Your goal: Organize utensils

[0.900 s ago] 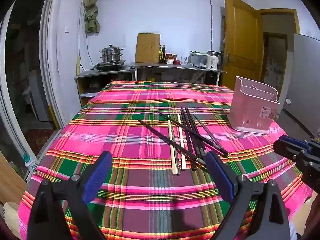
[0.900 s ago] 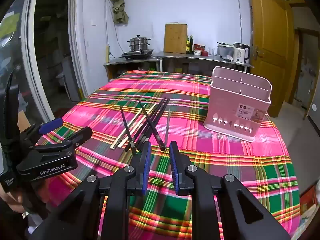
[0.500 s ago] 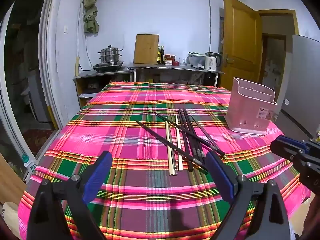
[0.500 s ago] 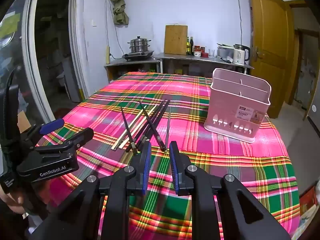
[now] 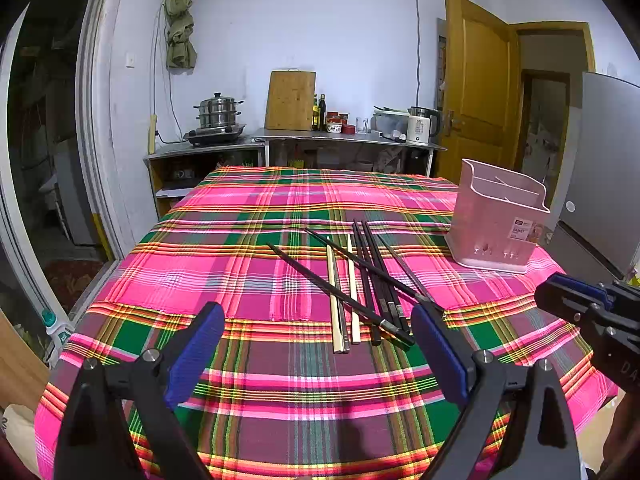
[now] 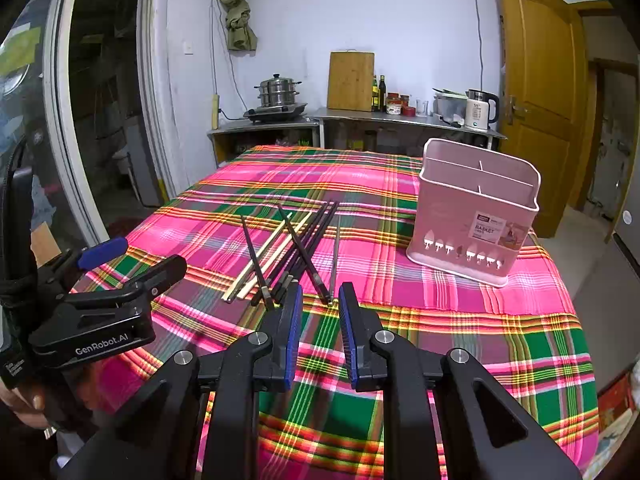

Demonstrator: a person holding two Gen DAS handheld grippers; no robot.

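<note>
Two handheld grippers hover above a table [image 5: 256, 276] draped in a pink, green and yellow plaid cloth, where a loose bundle of chopsticks [image 5: 362, 288] lies near the middle. Most of the sticks are black, two or three are pale wood, and several cross one another at shallow angles, their thicker ends pointing toward the cameras. A pink plastic utensil holder [image 6: 476, 220] stands upright on the cloth to the right of the bundle and apart from it, its interior split by dividers into compartments and a printed label on its front wall.

Seen from its own camera, the left gripper [image 5: 316, 336] has its blue-padded jaws spread wide, with nothing between them but tablecloth; the near ends of the chopsticks lie just beyond the right pad. The right gripper [image 6: 319, 308] holds its jaws close together with a narrow gap left between the blue pads, and nothing is caught in that gap. The chopstick ends lie just ahead of its tips. Both tools tilt downward toward the table.

Behind the table, a steel counter [image 5: 344, 138] carries a stacked steamer pot [image 5: 218, 114], a wooden cutting board [image 5: 291, 100] leaning on the wall, bottles and a white kettle [image 6: 478, 114]. A yellow wooden door [image 6: 536, 92] stands at right.
</note>
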